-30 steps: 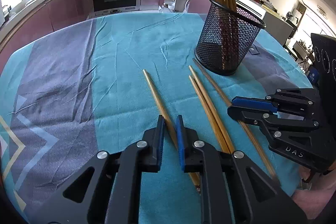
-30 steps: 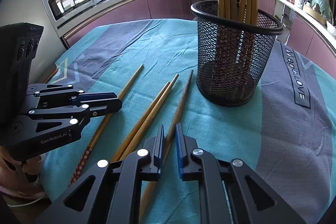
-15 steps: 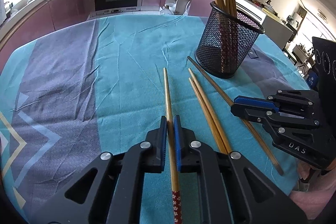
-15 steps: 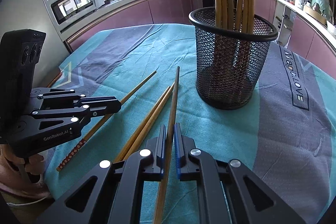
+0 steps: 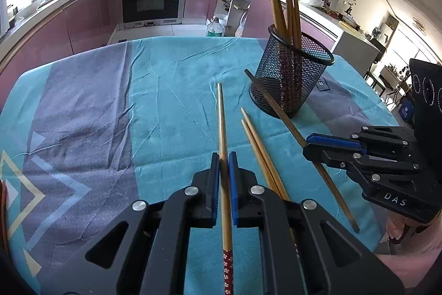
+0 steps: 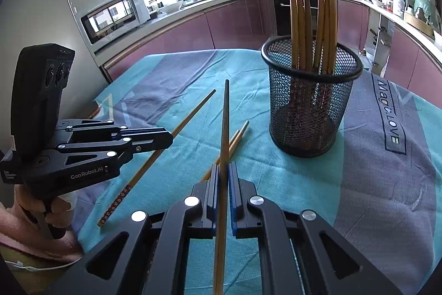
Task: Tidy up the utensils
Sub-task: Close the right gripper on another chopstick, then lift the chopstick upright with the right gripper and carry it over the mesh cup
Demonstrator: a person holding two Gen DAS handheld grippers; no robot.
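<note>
The left gripper (image 5: 224, 156) is clamping a floral-ended chopstick (image 5: 222, 129) between its pads; the right gripper (image 6: 224, 169) is pinching a darker chopstick (image 6: 225, 115), seemingly lifted, near the mesh holder (image 6: 309, 112).

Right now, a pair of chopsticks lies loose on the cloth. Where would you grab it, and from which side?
Probably mid-shaft, from straight above, jaws straddling both sticks crosswise. The pair lies flat on the cloth, close side by side, so nothing fits underneath, and its thin tips already point roughly toward the cup.
</note>
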